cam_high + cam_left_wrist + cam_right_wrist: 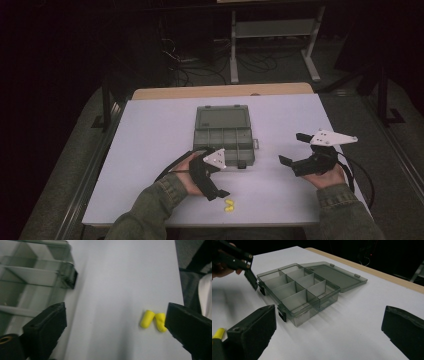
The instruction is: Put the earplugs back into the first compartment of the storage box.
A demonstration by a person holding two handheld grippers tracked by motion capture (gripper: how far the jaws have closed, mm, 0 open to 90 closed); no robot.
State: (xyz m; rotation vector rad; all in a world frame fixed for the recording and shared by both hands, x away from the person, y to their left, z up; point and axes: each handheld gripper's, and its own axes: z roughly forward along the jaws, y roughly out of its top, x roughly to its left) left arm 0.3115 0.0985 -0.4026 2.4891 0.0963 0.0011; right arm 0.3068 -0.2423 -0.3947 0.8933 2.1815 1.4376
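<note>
Two small yellow earplugs [229, 205] lie side by side, touching or nearly so, low in the middle of the high view, close to the near edge of the white surface [150, 130]. I'd guess they are what is to be picked up, since the left gripper [212, 172] hangs just above and to the left of them, tilted down, its jaws spread wide and holding nothing; in the left gripper view the earplugs [153, 320] sit at lower right, hard by the inner face of one jaw, so the aim looks a little off-centre. Just beyond, at the centre of the high view, stands a smoky transparent organiser box [225, 145] with its lid [223, 119] folded flat back toward the far side. Its divided compartments look empty in the right gripper view, where the box [299, 290] fills the upper left, presumably opened ready to receive the earplugs. The right gripper [295, 150] waits at the right of the high view, clear of the box, jaws apart and empty, pointed toward it.
</note>
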